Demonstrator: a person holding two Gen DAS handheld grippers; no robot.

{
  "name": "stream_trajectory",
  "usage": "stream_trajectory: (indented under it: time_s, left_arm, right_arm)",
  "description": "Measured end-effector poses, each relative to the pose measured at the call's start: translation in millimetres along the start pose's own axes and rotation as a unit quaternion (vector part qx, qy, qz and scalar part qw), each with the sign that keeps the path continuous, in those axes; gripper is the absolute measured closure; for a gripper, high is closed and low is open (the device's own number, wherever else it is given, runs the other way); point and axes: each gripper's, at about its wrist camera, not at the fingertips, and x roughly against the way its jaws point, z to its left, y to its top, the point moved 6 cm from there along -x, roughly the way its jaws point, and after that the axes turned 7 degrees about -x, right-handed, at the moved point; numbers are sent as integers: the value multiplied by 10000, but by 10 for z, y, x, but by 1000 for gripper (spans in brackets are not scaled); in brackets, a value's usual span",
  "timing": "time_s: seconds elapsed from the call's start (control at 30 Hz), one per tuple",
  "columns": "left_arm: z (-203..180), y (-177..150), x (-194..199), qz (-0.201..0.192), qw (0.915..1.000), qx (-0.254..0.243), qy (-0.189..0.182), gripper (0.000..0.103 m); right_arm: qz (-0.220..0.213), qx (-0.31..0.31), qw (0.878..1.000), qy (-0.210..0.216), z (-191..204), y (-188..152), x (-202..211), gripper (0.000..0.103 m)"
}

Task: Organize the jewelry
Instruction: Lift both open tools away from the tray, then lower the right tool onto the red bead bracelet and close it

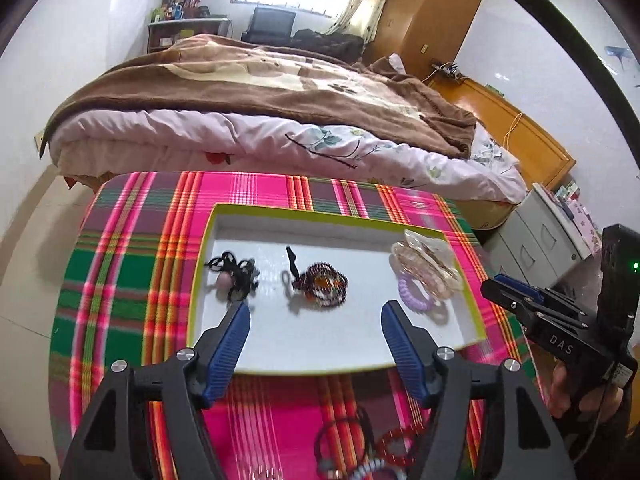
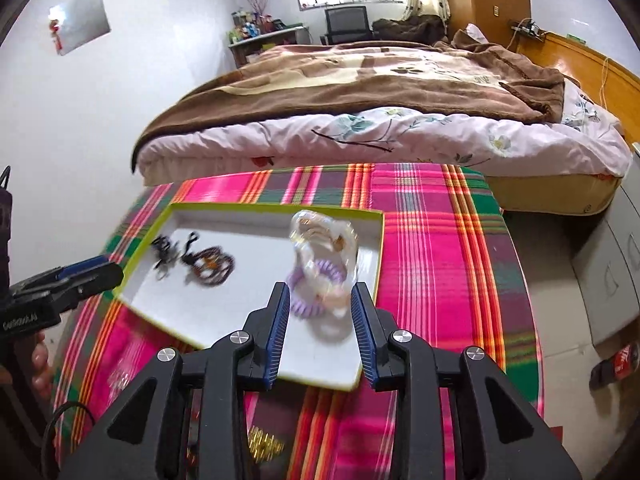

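A shallow white tray with a yellow-green rim point(image 1: 212, 220) point(image 2: 168, 210) lies on the plaid table. In it lie a black cord piece point(image 1: 236, 272) point(image 2: 164, 250), a dark beaded bracelet point(image 1: 322, 286) point(image 2: 212, 266), a clear hair claw point(image 1: 426, 262) point(image 2: 324, 240) and a purple coil hair tie point(image 1: 414, 294) point(image 2: 308, 300). My left gripper point(image 1: 316, 316) is open and empty above the tray's near edge. My right gripper point(image 2: 320, 296) is open and empty, just short of the claw and hair tie. Red and dark bracelets point(image 1: 360, 444) lie on the cloth in front of the tray.
The table has a pink, green and red plaid cloth point(image 1: 132, 280) point(image 2: 440, 240). A gold item point(image 2: 264, 446) lies on the cloth under my right gripper. A bed point(image 1: 260, 120) stands behind the table. A grey cabinet point(image 1: 532, 240) stands at the right.
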Motion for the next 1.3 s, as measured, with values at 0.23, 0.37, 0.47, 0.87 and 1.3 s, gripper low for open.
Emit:
stream_trajectory:
  time_s: [0.23,0.37,0.47,0.87,1.3]
  left_arm:
    - [27,-380,442,-167,9998,82,36,30]
    - [76,-615,598,-200,9995,191,128,30]
    - [156,-809,689,-230,9991,334,158,29]
    - [398,-1364,693,-8,9972,732,179,28]
    - [430,-1448,620,70,9968,798,73,28]
  right_arm:
    - [10,109,9996,270,102,-391,266,70]
    - [92,242,9986,459,227,-583,303,70]
    - [160,588,9966,555,411,-762,298,70]
    - [493,1345,9874,670,885,-1123,104,70]
    - [1295,2349,9627,362,1141,-1235,-226,70]
